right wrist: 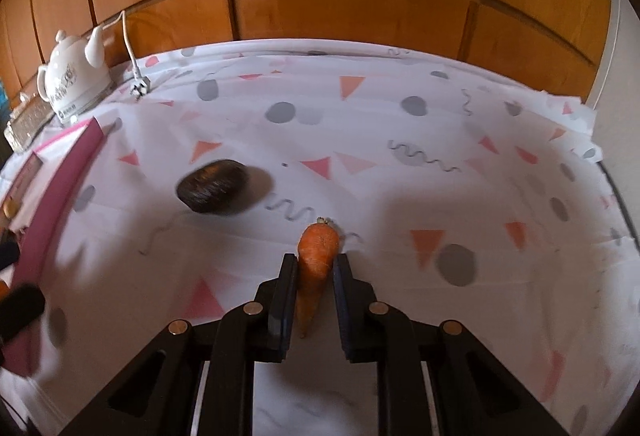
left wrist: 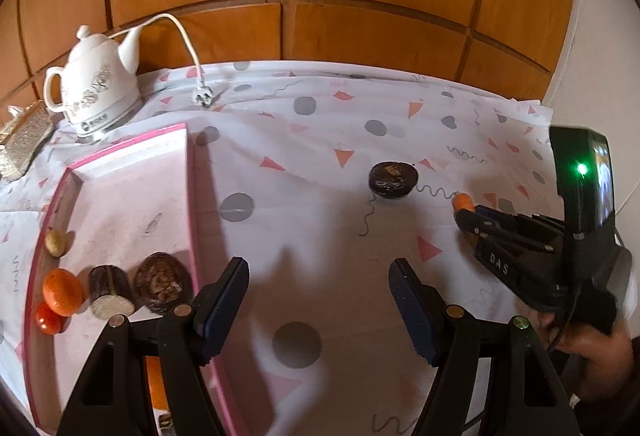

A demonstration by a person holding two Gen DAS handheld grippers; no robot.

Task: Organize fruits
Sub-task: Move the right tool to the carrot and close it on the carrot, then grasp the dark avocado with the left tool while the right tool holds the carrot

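gripping carrot, right hand-held gripper, open cloth around

orange carrot, pink-rimmed tray, white kettle

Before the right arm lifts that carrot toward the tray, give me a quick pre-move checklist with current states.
1. Right gripper fingers on both sides of the carrot: ok.
2. Grip firm enough to lift: cannot tell; carrot's thin end pokes out behind the fingers.
3. Left gripper open and empty: ok.
4. Path toward the pink tray: not ok; the dark round fruit lies on the cloth between.
5. Free room in tray: ok; far half bare, items grouped at near end.
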